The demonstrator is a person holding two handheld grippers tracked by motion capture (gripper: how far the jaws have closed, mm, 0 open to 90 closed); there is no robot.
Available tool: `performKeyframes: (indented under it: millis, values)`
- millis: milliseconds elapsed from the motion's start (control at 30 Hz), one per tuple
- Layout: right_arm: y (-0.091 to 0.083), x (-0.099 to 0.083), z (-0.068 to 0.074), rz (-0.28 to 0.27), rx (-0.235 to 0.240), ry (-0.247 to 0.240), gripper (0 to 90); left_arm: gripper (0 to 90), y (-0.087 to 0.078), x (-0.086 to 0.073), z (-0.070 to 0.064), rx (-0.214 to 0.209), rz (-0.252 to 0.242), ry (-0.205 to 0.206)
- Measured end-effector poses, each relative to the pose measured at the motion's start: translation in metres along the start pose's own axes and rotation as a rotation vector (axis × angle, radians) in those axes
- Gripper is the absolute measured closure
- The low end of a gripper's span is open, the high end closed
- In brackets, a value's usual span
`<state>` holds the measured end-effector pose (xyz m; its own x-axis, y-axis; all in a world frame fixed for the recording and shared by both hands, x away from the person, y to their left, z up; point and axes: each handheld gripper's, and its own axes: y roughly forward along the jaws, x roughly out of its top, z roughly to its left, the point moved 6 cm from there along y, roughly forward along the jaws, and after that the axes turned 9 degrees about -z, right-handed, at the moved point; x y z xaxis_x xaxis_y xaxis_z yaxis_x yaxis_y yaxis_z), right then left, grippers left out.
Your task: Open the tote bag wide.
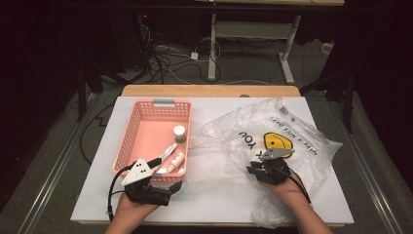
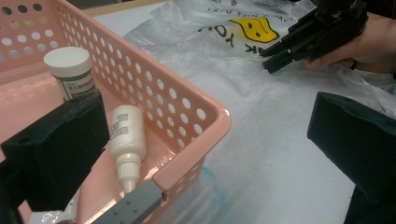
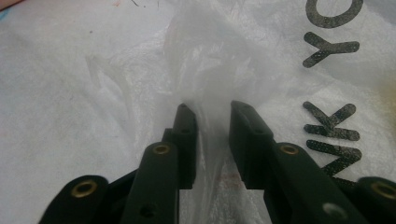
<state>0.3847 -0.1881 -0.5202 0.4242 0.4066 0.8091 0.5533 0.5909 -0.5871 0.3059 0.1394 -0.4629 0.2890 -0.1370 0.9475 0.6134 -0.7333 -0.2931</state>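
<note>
1. Thin, clear plastic film is the thing in hand: a crinkled plastic bag (image 1: pixel 272 141) printed with black letters and a yellow smiley, lying spread over the right half of the white worktop (image 1: pixel 214 195).
2. Nearest the person, the right tongs (image 3: pixel 212 112) sit on the near part of the bag, their jaws a narrow gap apart, with a raised fold of film gathered between them. They look to be closing on that fold; a firm pinch cannot be confirmed.
3. The left tongs (image 1: pixel 163 187) are released, jaws wide apart, hovering at the near right corner of a pink basket (image 1: pixel 127 141) and gripping nothing.
4. Inside the basket lie a small white dropper bottle (image 2: pixel 125 140) on its side, a white-capped jar (image 2: pixel 71 70) standing upright farther in, and a slim tube (image 1: pixel 168 151).
5. Judged from its look, the bag is very light, limp and slippery. It will slide and bunch rather than lift as one piece.
6. The best hold is likely a gathered fold or an edge near the opening, pinched through doubled layers so that the film does not slip out or tear.
</note>
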Motion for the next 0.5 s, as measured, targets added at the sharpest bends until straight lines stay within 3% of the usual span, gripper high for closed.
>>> performKeyframes:
  millis: [300,500]
  values:
    - [-0.0049,0.0032,-0.0026,-0.047,-0.008,0.002,87.9,0.0,0.0009,-0.0003,-0.0001,-0.004,0.003,0.003]
    - [-0.0089,0.0072,-0.0030,-0.089,-0.010,0.005,89.1,0.0,0.0007,-0.0005,0.0001,-0.003,0.003,0.001]
